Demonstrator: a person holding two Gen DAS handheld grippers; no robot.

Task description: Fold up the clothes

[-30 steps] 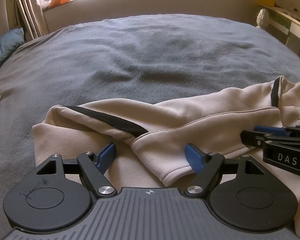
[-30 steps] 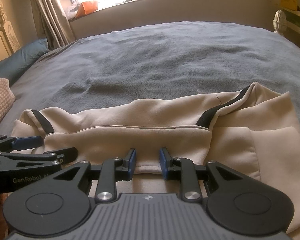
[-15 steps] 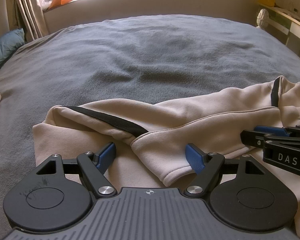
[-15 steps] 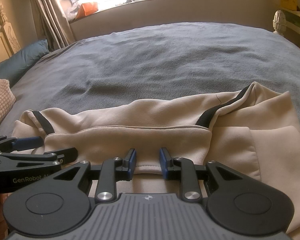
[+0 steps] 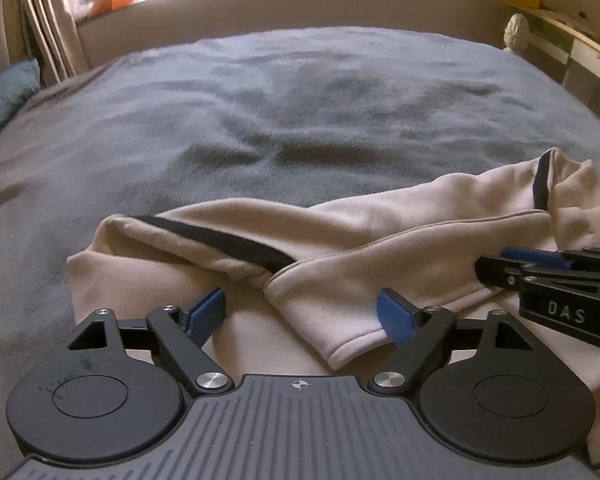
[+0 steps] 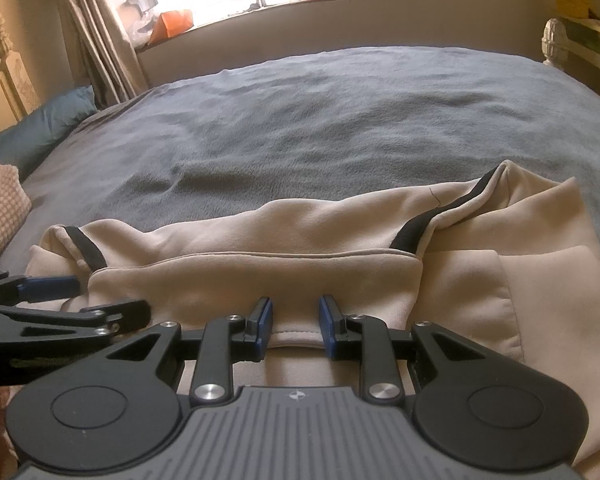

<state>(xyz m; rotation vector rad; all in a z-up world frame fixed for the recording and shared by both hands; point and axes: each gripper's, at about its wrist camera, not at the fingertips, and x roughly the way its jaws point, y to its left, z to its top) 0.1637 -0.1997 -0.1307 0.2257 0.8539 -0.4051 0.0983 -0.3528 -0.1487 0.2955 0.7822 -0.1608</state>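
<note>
Left gripper [image 5: 300,312] stands with jaws spread wide and grasping nothing, straddling the near hemmed corner of the beige fleece garment with black trim stripes [image 5: 340,240], which lies partly doubled over on the near part of the grey plush bed cover [image 5: 300,100]; the fabric looks soft, thick and limp, so it should sag and drape when lifted. Right gripper [image 6: 295,322] has its jaws partly closed, with the stitched near hem between them but no pinch visible; that doubled hem looks the firmest place to grip.
</note>
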